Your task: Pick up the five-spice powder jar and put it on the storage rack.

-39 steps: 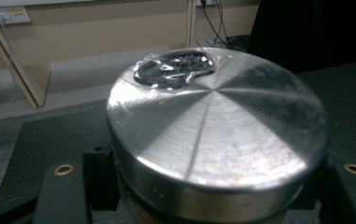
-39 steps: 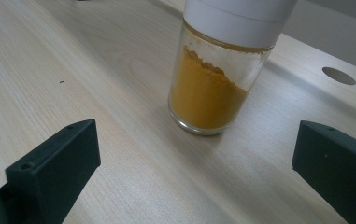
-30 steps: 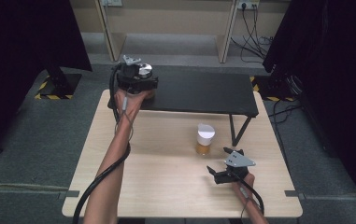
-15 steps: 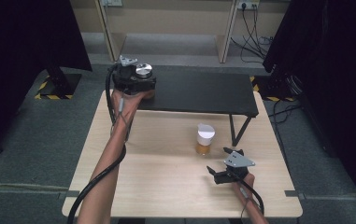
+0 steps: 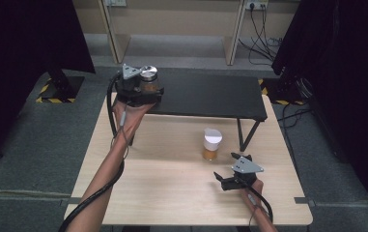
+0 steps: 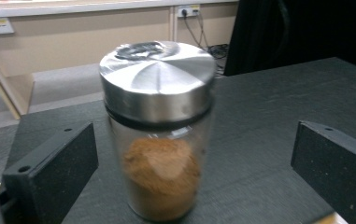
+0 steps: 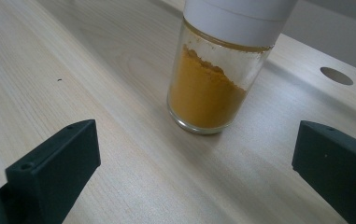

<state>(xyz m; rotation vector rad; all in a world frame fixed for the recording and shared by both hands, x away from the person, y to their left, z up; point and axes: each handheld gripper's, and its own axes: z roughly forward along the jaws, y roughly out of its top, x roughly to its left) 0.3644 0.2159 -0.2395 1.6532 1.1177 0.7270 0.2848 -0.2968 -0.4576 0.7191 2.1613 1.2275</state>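
Note:
A glass jar (image 5: 148,79) (image 6: 159,130) with a steel lid and brown powder stands upright on the left end of the black shelf (image 5: 210,96) (image 6: 269,102). My left gripper (image 5: 147,88) (image 6: 192,154) is open; its jaws have just been opening and flank the jar with gaps on both sides. A second jar (image 5: 212,144) (image 7: 213,84), white-capped and part full of orange powder, stands on the wooden table (image 5: 162,183) (image 7: 49,60). My right gripper (image 5: 226,169) (image 7: 196,154) rests open near the table's front right, a short way back from that jar.
The black shelf stands on thin legs (image 5: 242,135) over the table's far half. A round hole (image 7: 336,75) lies in the tabletop behind the white-capped jar. Black curtains hang at both sides, and wooden shelving with cables (image 5: 263,19) is at the back.
The left gripper's jaws have spread off the steel-lidded jar, and that hand has drawn back a little toward the near side. The jar stays on the shelf. The right gripper has not moved.

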